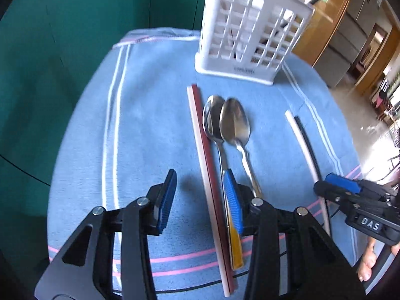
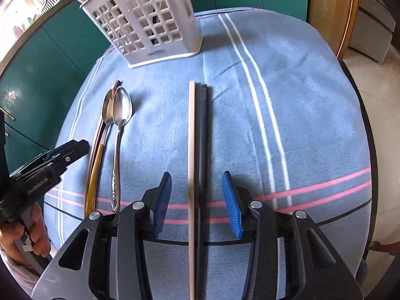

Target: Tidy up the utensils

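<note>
Cloth (image 1: pixel 150 115): blue, napped, matt. Caddy (image 1: pixel 250 32): white plastic lattice, smooth, semi-matt. Spoons (image 1: pixel 233 122): polished metal, mirror-glossy; one handle (image 2: pixel 115 187) embossed, the other (image 1: pixel 236 250) translucent amber plastic. Chopsticks (image 2: pixel 197 162): smooth, matt. Gripper pads (image 2: pixel 232 206): ribbed blue, rubbery; arms matt black.

left wrist view close above blue cloth (image 1: pixel 150 125), angled down, right wrist view likewise, both sharing white caddy (image 1: pixel 250 30)
</note>
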`<action>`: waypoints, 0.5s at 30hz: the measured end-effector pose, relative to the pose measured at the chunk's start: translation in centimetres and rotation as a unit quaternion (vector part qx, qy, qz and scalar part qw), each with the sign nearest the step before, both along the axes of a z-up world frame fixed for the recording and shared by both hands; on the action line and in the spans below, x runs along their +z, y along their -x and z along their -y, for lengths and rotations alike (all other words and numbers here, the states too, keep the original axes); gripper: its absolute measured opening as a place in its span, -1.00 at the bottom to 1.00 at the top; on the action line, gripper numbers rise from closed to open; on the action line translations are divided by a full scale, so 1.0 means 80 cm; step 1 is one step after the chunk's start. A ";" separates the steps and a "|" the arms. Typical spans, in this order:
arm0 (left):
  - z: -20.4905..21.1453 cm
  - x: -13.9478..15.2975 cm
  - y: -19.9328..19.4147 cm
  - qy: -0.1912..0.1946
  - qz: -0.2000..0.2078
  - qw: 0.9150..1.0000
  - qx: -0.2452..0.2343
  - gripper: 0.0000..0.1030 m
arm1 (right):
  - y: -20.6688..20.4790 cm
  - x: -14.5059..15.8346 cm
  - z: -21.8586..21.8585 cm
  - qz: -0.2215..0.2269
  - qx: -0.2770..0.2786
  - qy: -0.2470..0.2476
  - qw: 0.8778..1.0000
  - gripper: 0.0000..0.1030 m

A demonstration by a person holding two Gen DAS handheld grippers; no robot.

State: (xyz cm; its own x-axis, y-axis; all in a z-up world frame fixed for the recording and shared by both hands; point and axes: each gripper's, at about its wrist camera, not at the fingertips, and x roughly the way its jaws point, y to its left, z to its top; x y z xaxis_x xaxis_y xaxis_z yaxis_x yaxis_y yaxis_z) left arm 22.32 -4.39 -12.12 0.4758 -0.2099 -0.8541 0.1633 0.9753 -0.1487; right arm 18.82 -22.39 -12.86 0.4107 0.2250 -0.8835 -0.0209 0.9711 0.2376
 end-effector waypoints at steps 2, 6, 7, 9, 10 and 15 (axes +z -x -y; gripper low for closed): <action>0.000 -0.005 -0.002 0.000 -0.002 1.000 0.001 -0.26 | 0.002 0.001 -0.004 0.003 0.002 0.007 1.000 -0.19; 0.004 -0.005 -0.005 -0.017 0.000 1.000 0.001 -0.27 | 0.004 0.002 -0.005 0.008 0.003 0.021 1.000 -0.19; 0.007 -0.007 -0.005 -0.026 0.001 1.000 -0.001 -0.27 | 0.002 0.005 -0.005 0.009 0.004 0.026 1.000 -0.19; 0.013 -0.008 -0.006 -0.045 0.005 0.999 -0.006 -0.28 | 0.000 0.005 -0.006 0.012 0.005 0.037 0.999 -0.19; 0.017 -0.008 -0.007 -0.054 0.006 0.999 -0.008 -0.28 | 0.001 0.005 -0.009 0.014 0.005 0.049 0.999 -0.19; 0.034 -0.007 -0.009 -0.096 0.013 0.995 -0.009 -0.29 | -0.003 0.001 -0.024 0.022 0.008 0.100 0.995 -0.19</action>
State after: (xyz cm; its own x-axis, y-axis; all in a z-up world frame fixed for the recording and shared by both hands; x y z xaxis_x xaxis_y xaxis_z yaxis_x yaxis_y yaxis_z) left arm 23.07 -7.12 -12.69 0.4953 -0.0520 -0.8672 0.1828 0.9821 0.0455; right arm 19.08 -20.44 -12.75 0.4478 0.0531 -0.8926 -0.0431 0.9984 0.0378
